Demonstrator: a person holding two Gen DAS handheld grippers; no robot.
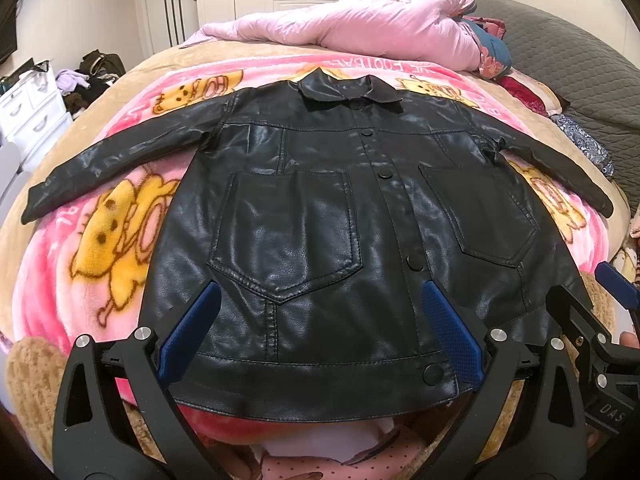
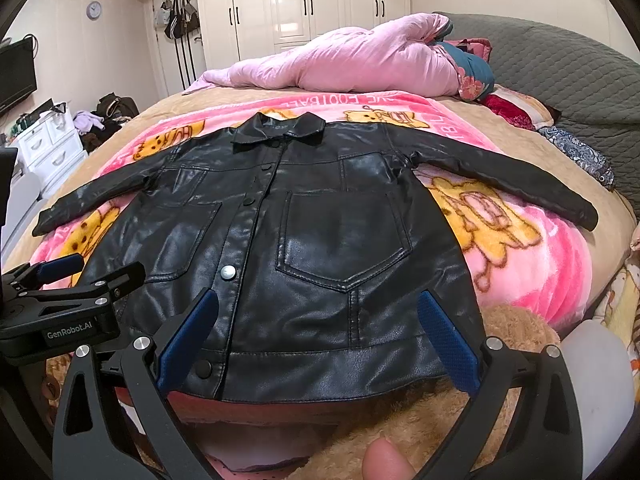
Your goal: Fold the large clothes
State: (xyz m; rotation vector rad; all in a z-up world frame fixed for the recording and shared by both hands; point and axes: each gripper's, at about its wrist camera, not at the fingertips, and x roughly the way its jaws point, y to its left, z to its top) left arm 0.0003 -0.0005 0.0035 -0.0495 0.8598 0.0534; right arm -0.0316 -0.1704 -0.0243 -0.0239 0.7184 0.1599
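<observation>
We held both grippers low over the near edge of the bed, and a black leather jacket (image 1: 320, 208) lay spread flat, front up, on a pink cartoon blanket (image 1: 120, 240) that covered the bed. Its collar (image 1: 348, 90) pointed away from us toward a bunched pink quilt (image 1: 360, 24), its hem ran along the near side just in front of our grippers, and both sleeves stretched out to either side, well apart from the body. The front was snapped closed, with dark snaps down the placket and two patch pockets on either side of it. Our left gripper (image 1: 320, 336) hovered above the hem with its blue-padded fingers (image 1: 192, 332) spread wide, holding nothing; the left pocket and the bottom snap showed between them. Our right gripper (image 2: 320, 336) was likewise wide apart and empty over the hem, framing the right pocket (image 2: 344, 240). In the right wrist view the left gripper sat just to the left, near the jacket's lower corner. Beyond the bed stood white wardrobes (image 2: 304, 4), and a white drawer unit (image 2: 52, 140) stood to the left.
</observation>
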